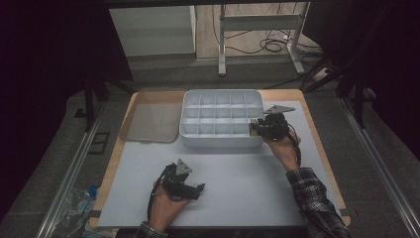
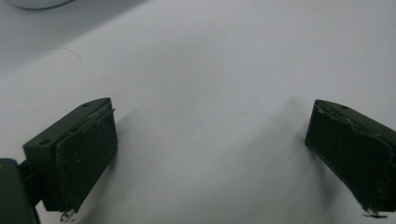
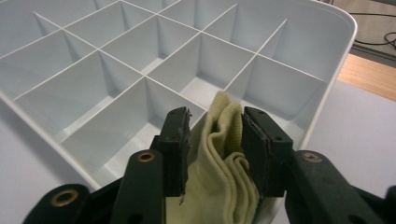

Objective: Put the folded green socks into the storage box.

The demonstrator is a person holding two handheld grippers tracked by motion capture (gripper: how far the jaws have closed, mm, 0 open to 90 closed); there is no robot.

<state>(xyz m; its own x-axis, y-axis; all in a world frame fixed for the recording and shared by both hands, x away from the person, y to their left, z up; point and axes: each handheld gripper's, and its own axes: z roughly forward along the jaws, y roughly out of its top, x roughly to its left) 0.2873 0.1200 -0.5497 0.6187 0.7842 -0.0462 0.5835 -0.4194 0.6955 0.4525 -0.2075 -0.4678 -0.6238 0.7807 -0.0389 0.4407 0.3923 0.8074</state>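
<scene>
A pale yellow ribbed cloth (image 3: 218, 158), bunched in loose folds, hangs between the jaws of my right gripper (image 3: 215, 114) over the front right compartment of the white divided tray (image 3: 348, 28). The pads flank the cloth without squeezing it. In the high view my right gripper (image 1: 255, 128) sits at the tray's (image 1: 221, 92) right front corner. Nearer the person, my left gripper (image 1: 198, 188) rests low over the grey mat (image 1: 237, 178). Its jaws stand wide apart in the left gripper view (image 2: 212, 126) with nothing between them.
A translucent lid (image 1: 151, 121) lies flat to the left of the tray. The tray's other compartments look bare. The wooden table edge (image 1: 317, 134) runs past the mat on the right, with a metal frame (image 1: 257, 22) and cables beyond.
</scene>
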